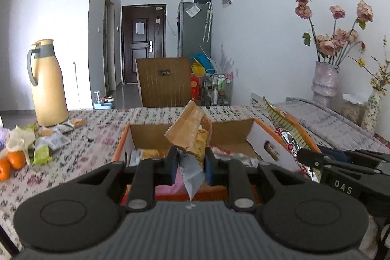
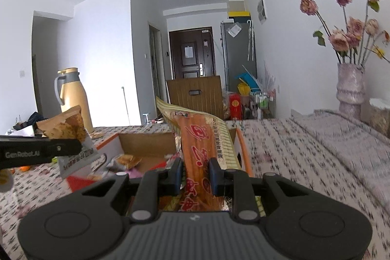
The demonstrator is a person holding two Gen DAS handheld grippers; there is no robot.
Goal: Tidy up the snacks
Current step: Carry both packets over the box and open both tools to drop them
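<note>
Your left gripper point(image 1: 189, 163) has its jaws pinching a brown snack packet point(image 1: 192, 133) near its lower end, so the packet stands up above the jaws with a crumpled silver tail hanging below them. It is held over the near half of the open cardboard box point(image 1: 146, 133), which sits on the flower-patterned surface point(image 1: 92, 155) and already holds several loose wrappers.

Your right gripper point(image 2: 196, 173) has its jaws clamped on a long orange packet with red lettering point(image 2: 199, 143); the packet runs up and away from the jaws, tilted a little to the left, above the right side of the same box point(image 2: 143, 140). In the right wrist view the left gripper and its brown packet point(image 2: 65, 126) show at the left edge, just beside the box's left wall.

On the left part of the surface, well apart from the box, lie more small snack packets point(image 1: 51, 143) and oranges point(image 1: 14, 160), near a yellow thermos jug point(image 1: 47, 84). A vase of dried pink roses point(image 1: 324, 82) stands on the far right by the wall.
</note>
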